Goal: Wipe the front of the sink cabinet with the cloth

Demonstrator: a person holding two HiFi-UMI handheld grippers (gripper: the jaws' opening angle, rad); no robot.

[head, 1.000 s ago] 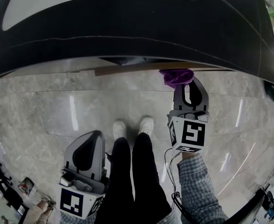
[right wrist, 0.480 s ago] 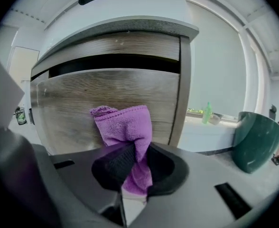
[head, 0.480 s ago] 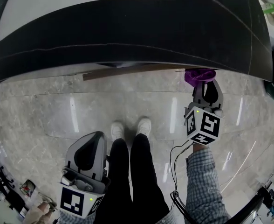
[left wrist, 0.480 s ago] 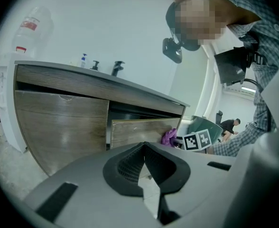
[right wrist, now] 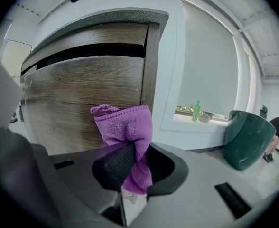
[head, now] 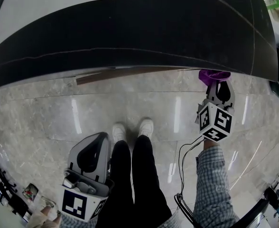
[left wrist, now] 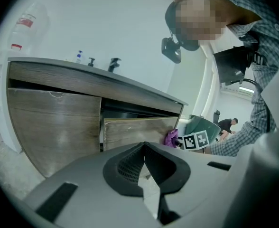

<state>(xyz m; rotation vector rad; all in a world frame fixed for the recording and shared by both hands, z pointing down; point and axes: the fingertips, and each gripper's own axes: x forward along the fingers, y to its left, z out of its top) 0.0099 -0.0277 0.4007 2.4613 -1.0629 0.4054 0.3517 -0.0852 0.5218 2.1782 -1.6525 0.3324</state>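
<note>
The sink cabinet's wooden front (right wrist: 82, 94) fills the left of the right gripper view. Its black countertop (head: 130, 32) spans the top of the head view. My right gripper (right wrist: 134, 153) is shut on a bunched purple cloth (right wrist: 125, 125), and the cloth sits against the wood close to the cabinet's right edge. In the head view that gripper (head: 218, 87) and the cloth (head: 213, 76) are under the counter's right end. My left gripper (head: 88, 151) hangs low beside the person's left leg, shut and empty. In the left gripper view it (left wrist: 144, 151) faces the cabinet front (left wrist: 54, 127) and the distant cloth (left wrist: 171, 137).
The person's dark legs and white shoes (head: 132, 127) stand on a glossy marble floor (head: 44, 113). Right of the cabinet are a white wall, a ledge with a green bottle (right wrist: 196, 110) and a dark green bin (right wrist: 246, 137). A faucet (left wrist: 113, 63) and bottles stand on the counter.
My right gripper has carried the cloth to the right along the cabinet front, from near the middle to the right end. The left gripper has stayed where it was.
</note>
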